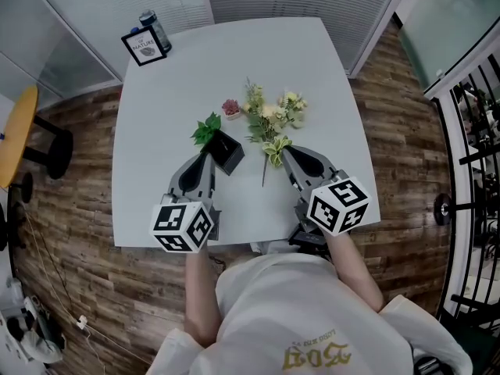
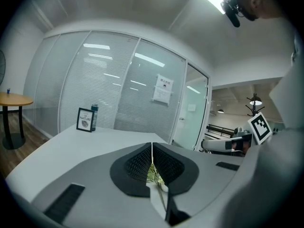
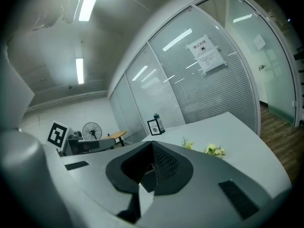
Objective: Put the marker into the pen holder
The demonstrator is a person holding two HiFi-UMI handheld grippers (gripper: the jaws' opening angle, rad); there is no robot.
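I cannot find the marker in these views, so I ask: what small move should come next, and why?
Probably draw the left gripper and right gripper back a little to uncover the table. Both have jaws together on nothing, the pen holder stands by the left tip, and no marker shows near the flowers.

The head view looks steeply down from above the person onto the whole white counter [image 1: 234,76], with the left cube [image 1: 183,226] and right cube [image 1: 338,205] close under the lens. The left gripper view rides low, just behind its fingers [image 2: 137,165], facing along the counter toward the glass partition [image 2: 109,89]. The right gripper view, tilted, sits equally near its own fingers and faces that same wall. All three views share the framed sign [image 1: 144,48] at the far corner, and each gripper view catches the other's cube.
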